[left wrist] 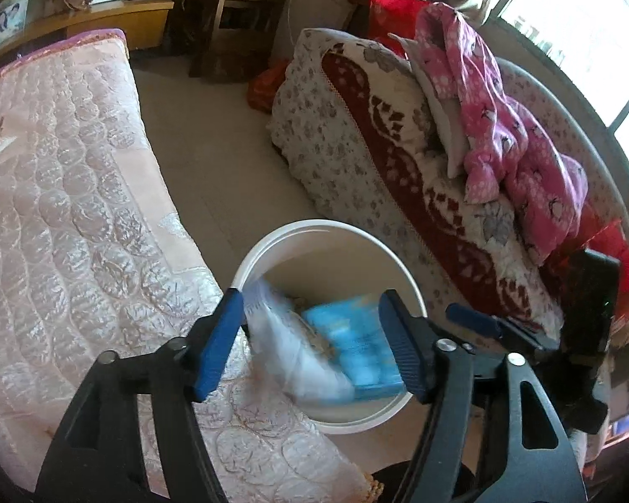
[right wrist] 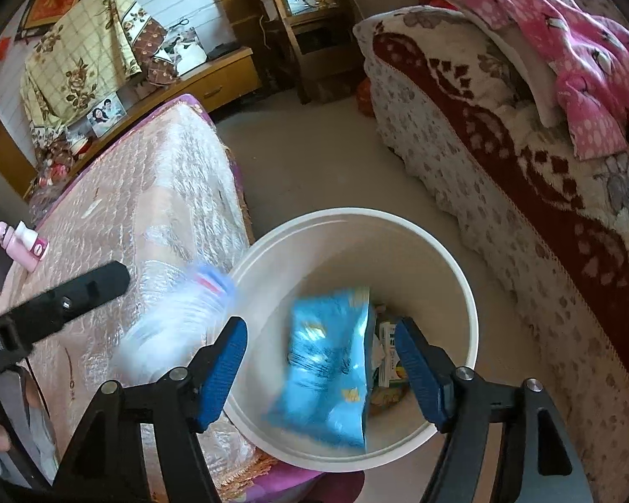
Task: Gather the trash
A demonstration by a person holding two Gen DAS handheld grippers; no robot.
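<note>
Between the pink quilted bed [left wrist: 63, 193] and the patterned sofa [left wrist: 356, 134], a white bin [right wrist: 448, 251] stands on the floor. Your left claw [left wrist: 310, 335] is released above its rim, a blurred clear plastic bottle [left wrist: 289, 348] between its blue pads but apparently loose. Your right claw [right wrist: 320, 366] is released too, a blurred blue packet [right wrist: 331, 369] inside the bin below it, beside other wrappers [right wrist: 388, 360].

Blue packet [right wrist: 327, 373] print — seemingly unreadable.
</note>
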